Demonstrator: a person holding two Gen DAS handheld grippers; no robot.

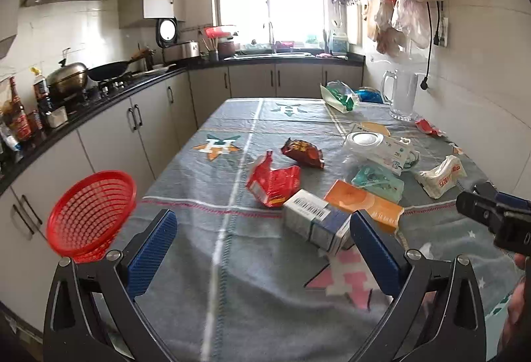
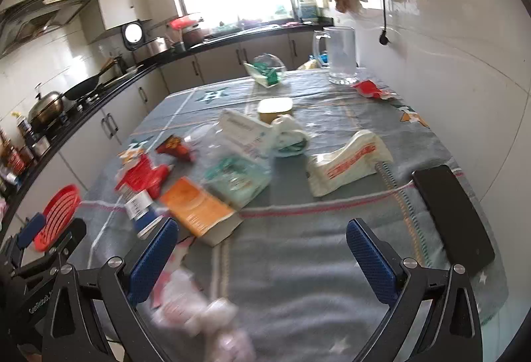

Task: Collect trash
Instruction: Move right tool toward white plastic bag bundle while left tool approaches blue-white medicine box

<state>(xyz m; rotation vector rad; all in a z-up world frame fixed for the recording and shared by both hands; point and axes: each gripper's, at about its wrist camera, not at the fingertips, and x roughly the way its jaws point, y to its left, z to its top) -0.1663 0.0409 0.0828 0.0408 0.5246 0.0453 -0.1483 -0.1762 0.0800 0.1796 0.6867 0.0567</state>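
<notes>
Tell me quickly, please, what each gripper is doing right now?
Left gripper: jaws wide open, holding nothing, above the tablecloth near the barcoded box.
Right gripper: jaws wide open, holding nothing.

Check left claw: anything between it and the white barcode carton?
Nothing visible. The left claw is open over bare grey tablecloth, and the white cardboard carton with a barcode lies just ahead by its right finger. The crumpled red foil wrapper and flat orange box sit behind it.
</notes>
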